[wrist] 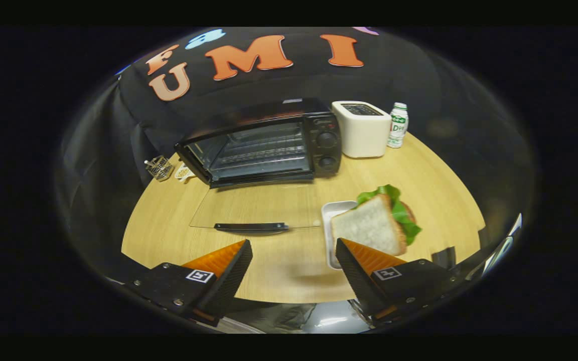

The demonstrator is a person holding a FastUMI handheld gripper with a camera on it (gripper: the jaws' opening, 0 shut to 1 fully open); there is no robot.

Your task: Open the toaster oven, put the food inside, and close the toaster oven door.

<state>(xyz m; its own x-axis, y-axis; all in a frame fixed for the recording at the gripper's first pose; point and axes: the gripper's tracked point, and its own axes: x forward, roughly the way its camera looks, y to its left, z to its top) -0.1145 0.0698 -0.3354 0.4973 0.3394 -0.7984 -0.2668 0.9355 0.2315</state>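
A black toaster oven (269, 143) stands at the back of the round wooden table (434, 170), its glass door (254, 205) folded down flat toward me with a dark handle (251, 226) at the near edge. Inside, wire racks show. A sandwich (377, 223) of white bread, lettuce and tomato lies on a white tray (330, 213), just beyond my right finger. My gripper (294, 253) hovers above the table's near side, open, with nothing between its fingers. The door handle lies just ahead of the left finger (229, 263).
A white pop-up toaster (362, 128) and a small white bottle (398, 125) stand right of the oven. A small wire basket (159, 167) and a little dish (183, 172) sit to the oven's left. The table edge curves close below my fingers.
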